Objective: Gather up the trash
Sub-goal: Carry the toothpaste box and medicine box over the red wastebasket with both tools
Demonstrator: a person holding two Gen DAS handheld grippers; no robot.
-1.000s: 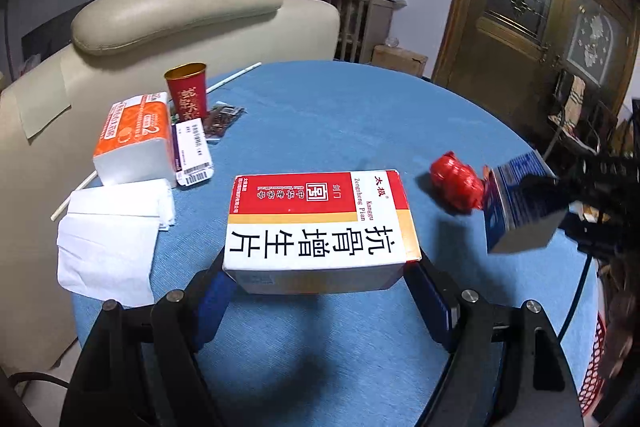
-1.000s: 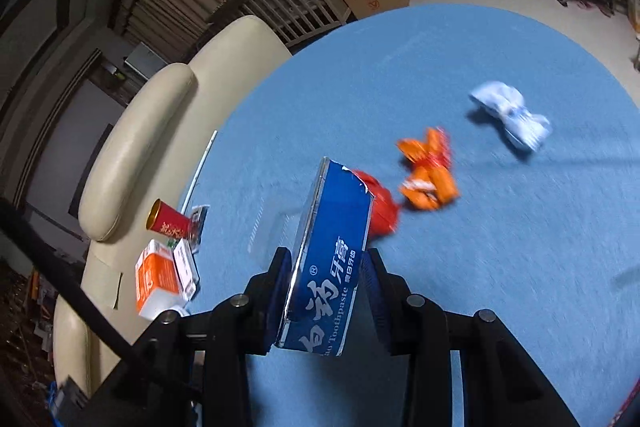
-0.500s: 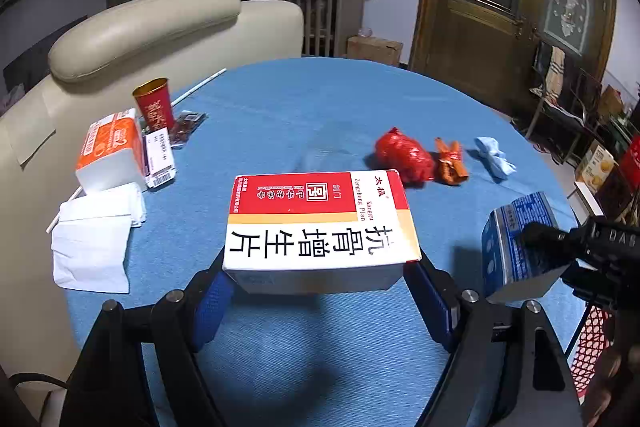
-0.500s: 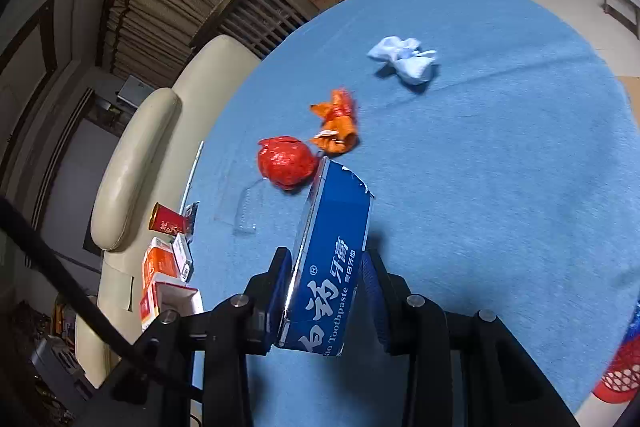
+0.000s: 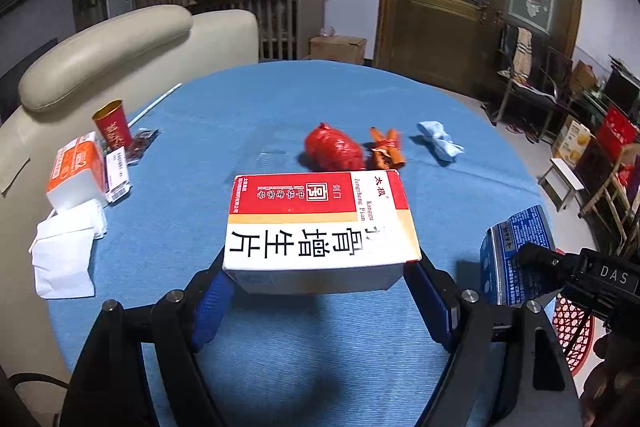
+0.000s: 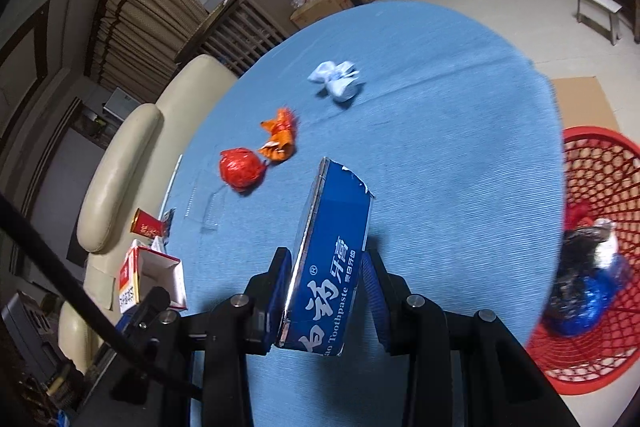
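Right wrist view: the right claw (image 6: 326, 291) clamps a toothpaste box (image 6: 330, 259), the left claw (image 5: 320, 291) a medicine box (image 5: 320, 223) — the basket (image 6: 592, 187) at 3 o'clock holds some trash; three wads (image 6: 241, 169) lie on the counter (image 6: 440, 155).

The left wrist view is taken low over the near edge of the blue table (image 5: 280, 99), facing across it toward the door (image 5: 448, 7). The right wrist view is set higher, tilted down. The red wrapper (image 5: 334, 151) (image 6: 241, 167) is shared by both.

Glossy cardboard toothpaste box (image 6: 330, 259), matt tablecloth (image 6: 440, 155)
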